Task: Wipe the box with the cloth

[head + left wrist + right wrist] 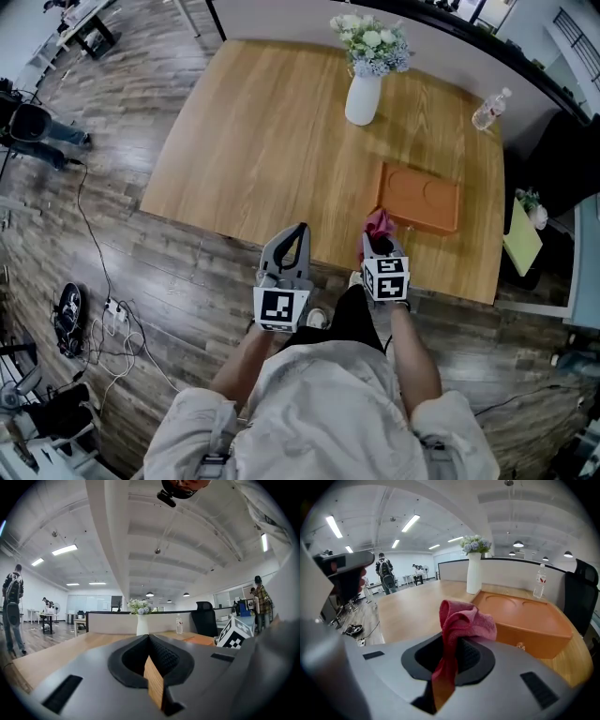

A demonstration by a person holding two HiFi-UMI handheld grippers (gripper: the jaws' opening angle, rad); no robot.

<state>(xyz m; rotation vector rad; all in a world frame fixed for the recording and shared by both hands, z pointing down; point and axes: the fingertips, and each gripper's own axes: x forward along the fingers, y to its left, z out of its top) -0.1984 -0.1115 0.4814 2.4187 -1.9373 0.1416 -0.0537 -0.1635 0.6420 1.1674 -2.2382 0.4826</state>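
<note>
Currently the right hand-held gripper (381, 247) is clenching the red cloth (379, 223) just beside the orange box (419, 198), right of frame centre (wiping probably not begun). Next, the cloth needs lowering onto it. The left hand-held gripper (292, 240) is hanging closed, empty.

Bright ceiling-strip light, soft shadows, fisheye edges (dark corners)

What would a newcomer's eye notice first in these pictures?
The pink-red cloth, clamped in the right gripper, stands out, just before the orange box near the table's near edge. Farther back stands a white vase of flowers. The left gripper is shut and empty.
</note>
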